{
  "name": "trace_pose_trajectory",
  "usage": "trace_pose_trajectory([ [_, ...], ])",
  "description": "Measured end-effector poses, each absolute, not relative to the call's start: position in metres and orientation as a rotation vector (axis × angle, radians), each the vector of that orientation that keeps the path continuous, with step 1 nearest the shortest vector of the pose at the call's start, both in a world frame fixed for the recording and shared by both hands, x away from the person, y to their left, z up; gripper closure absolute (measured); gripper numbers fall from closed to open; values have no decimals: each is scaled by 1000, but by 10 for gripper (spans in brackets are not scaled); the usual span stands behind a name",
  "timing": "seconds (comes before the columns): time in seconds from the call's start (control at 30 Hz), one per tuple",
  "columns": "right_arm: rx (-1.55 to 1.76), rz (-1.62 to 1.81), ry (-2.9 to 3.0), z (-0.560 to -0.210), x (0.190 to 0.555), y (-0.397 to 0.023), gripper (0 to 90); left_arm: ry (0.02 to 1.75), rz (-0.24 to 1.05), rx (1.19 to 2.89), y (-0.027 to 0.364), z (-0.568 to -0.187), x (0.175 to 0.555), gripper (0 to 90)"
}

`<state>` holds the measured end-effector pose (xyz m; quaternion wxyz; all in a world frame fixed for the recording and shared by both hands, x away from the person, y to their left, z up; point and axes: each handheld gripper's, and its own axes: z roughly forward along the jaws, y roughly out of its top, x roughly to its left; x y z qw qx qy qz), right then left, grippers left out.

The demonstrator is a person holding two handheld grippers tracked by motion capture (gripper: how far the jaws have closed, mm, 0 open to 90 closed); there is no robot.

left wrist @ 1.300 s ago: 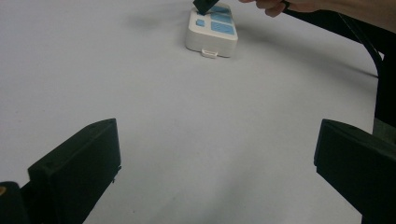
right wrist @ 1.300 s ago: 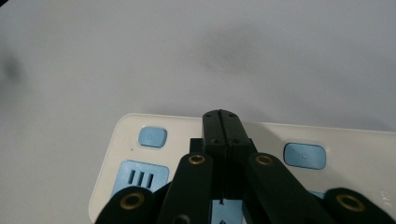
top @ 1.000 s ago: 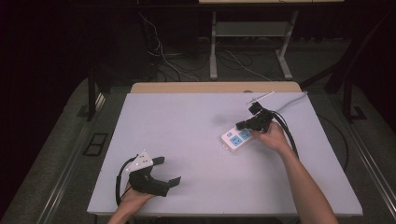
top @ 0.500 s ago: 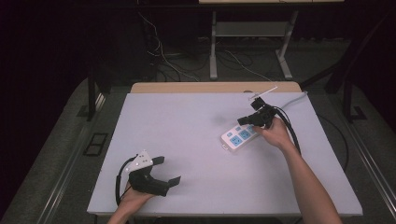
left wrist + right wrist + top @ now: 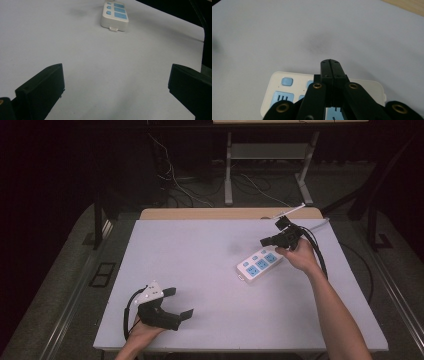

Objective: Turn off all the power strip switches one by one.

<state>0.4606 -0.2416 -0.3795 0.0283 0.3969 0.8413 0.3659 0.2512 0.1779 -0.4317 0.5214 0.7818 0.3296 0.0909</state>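
A white power strip (image 5: 259,264) with blue sockets lies flat on the right half of the white table (image 5: 210,270). It also shows far off in the left gripper view (image 5: 114,15) and under the jaws in the right gripper view (image 5: 287,92). My right gripper (image 5: 265,241) hangs just above the strip's far end, its black jaws pressed together with nothing between them (image 5: 330,65). My left gripper (image 5: 179,304) rests on the table near the front left corner, jaws wide apart and empty (image 5: 116,82).
A black cable (image 5: 320,257) trails from the right gripper along the forearm. A white cord (image 5: 290,211) lies at the table's back right edge. A wooden strip (image 5: 200,213) runs along the far edge. Beyond it stand metal table legs and floor cables.
My right gripper has lifted a little off the power strip and drifted toward the far edge. The power strip and my left gripper have stayed put.
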Motion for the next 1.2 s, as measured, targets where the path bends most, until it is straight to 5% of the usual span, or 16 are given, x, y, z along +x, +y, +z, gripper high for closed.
trace_pose_trajectory([
  [1.2,1308,1028,2632,-410,475,-243,900,787,222,1869,180,-431,251,0],
])
